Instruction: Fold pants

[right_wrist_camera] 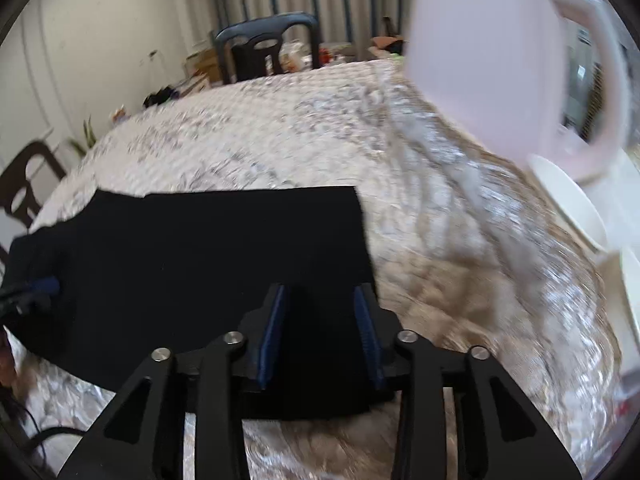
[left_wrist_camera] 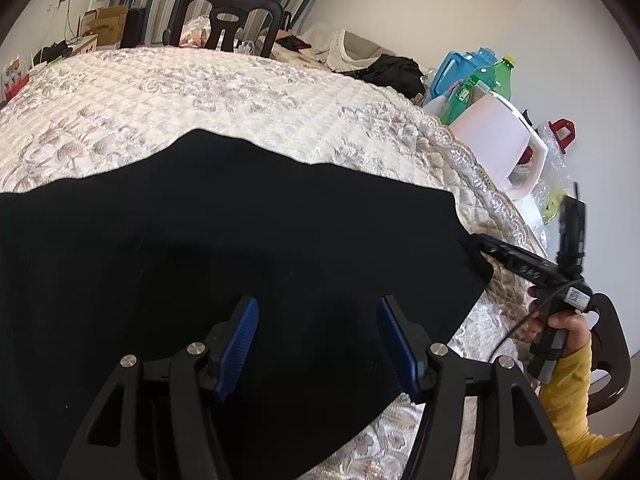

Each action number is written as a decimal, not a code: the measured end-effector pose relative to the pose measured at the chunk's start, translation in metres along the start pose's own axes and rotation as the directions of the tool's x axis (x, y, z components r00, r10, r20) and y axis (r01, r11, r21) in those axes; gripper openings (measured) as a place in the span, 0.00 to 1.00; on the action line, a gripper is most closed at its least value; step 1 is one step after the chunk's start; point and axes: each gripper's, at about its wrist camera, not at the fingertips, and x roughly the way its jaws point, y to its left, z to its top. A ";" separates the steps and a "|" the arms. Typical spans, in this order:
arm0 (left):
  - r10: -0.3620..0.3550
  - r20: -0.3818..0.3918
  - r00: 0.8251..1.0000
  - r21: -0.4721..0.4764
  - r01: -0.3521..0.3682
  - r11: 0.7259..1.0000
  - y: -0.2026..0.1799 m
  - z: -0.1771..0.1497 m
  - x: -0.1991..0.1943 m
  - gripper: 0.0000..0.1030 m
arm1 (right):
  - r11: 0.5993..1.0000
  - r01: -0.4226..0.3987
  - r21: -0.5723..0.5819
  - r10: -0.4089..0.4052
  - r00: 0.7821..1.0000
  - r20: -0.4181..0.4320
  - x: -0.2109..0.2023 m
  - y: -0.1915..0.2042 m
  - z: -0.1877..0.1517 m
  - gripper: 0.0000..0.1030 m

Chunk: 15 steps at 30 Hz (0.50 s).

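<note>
1. Pants (left_wrist_camera: 224, 248), black and flat, lie on the quilted bedspread (left_wrist_camera: 224, 92), directly under and ahead of both grippers.
2. Left gripper (left_wrist_camera: 318, 344) has its two blue pads spread wide above the cloth; nothing is pinched between them.
3. Right gripper (right_wrist_camera: 320, 336) is also spread, over the right edge of the pants (right_wrist_camera: 224, 256); whether its pads touch the cloth I cannot tell.
4. Beyond the grippers, at the far side of the bedspread (right_wrist_camera: 280, 136), stands one dark chair (left_wrist_camera: 226, 16).
5. To the right of the left gripper are one white kettle (left_wrist_camera: 504, 148), one green bottle (left_wrist_camera: 486, 84) and one blue jug (left_wrist_camera: 460, 66).
6. A hand (left_wrist_camera: 568, 328) in a yellow sleeve (left_wrist_camera: 568, 396) holds the right gripper's handle.
</note>
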 end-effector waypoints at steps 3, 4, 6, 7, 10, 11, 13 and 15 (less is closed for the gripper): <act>-0.015 -0.012 1.000 0.010 0.016 1.000 -0.003 -0.002 0.000 0.67 | 1.000 -0.012 0.007 0.011 1.000 0.027 -0.013 0.001 -0.013 0.51; -0.016 -0.019 1.000 0.016 0.016 1.000 -0.005 -0.003 0.000 0.67 | 1.000 -0.002 -0.008 0.002 1.000 0.009 -0.013 0.004 -0.018 0.52; -0.008 -0.025 1.000 0.031 0.009 0.999 -0.008 -0.004 0.000 0.67 | 0.997 0.056 -0.046 -0.057 0.998 -0.030 -0.008 0.009 -0.026 0.52; -0.007 -0.028 1.000 0.038 0.008 0.999 -0.008 -0.005 -0.001 0.67 | 0.996 0.081 -0.047 -0.082 0.996 -0.032 -0.010 0.008 -0.029 0.52; -0.006 -0.036 0.999 0.050 0.008 0.999 -0.010 -0.009 -0.005 0.67 | 0.996 0.066 0.052 -0.066 0.998 -0.012 -0.023 -0.006 -0.035 0.52; -0.012 -0.034 0.999 0.050 0.014 0.999 -0.010 -0.010 -0.007 0.67 | 0.993 0.043 0.106 -0.043 0.999 -0.001 -0.028 -0.013 -0.039 0.52; -0.038 -0.035 0.999 0.038 0.040 0.998 -0.009 -0.012 -0.009 0.68 | 0.982 -0.003 0.187 0.003 1.000 0.000 -0.032 -0.022 -0.048 0.52; -0.069 -0.037 0.997 0.025 0.070 0.997 -0.008 -0.012 -0.009 0.68 | 0.973 -0.030 0.229 0.026 0.999 0.021 -0.035 -0.025 -0.056 0.53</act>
